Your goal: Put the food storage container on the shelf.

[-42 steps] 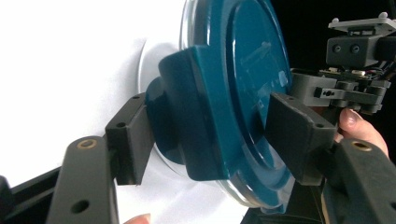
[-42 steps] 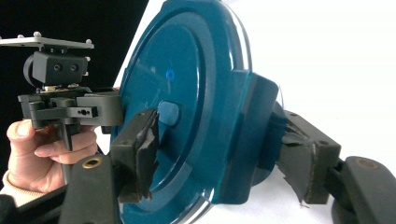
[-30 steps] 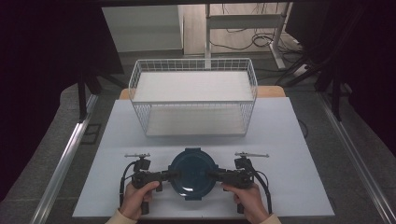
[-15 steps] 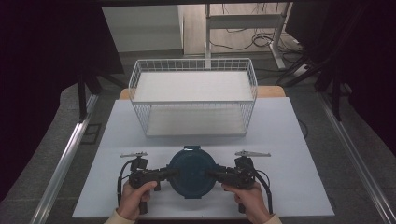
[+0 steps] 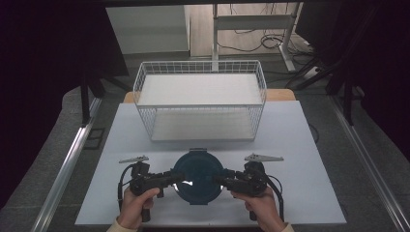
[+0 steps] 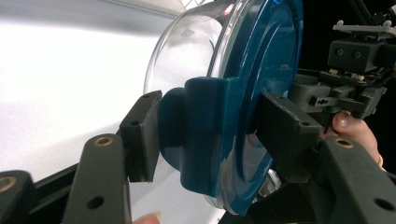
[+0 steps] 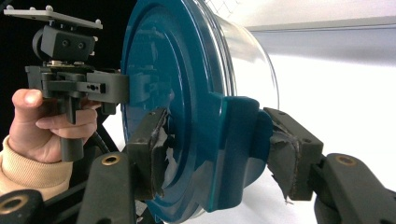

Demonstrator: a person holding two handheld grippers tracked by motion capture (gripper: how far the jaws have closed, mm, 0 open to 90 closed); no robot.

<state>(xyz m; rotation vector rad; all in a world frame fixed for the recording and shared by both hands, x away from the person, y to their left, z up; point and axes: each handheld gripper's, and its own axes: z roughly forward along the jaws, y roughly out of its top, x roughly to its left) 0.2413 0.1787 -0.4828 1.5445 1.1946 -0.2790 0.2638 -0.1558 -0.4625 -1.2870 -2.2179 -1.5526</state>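
Note:
A round clear container with a dark blue lid (image 5: 198, 176) sits low at the front middle of the white table (image 5: 309, 159). My left gripper (image 5: 177, 177) is shut on the lid's left side tab, my right gripper (image 5: 219, 181) on its right tab. In the left gripper view my left gripper (image 6: 205, 140) clamps the blue tab (image 6: 201, 126), with the clear wall (image 6: 187, 51) beyond and the right gripper (image 6: 355, 88) behind. In the right gripper view my right gripper (image 7: 224, 154) pinches the opposite tab (image 7: 238, 140); the left gripper (image 7: 74, 84) holds the far rim.
A white wire basket (image 5: 200, 107) stands behind the container, across the table's far half. Bare table lies left and right of my hands. Dark floor, metal rails (image 5: 72, 159) and desk legs surround the table.
Both grippers keep their hold on the lid's tabs. The container has barely shifted; the grey plates on the grippers have drifted slightly outward.

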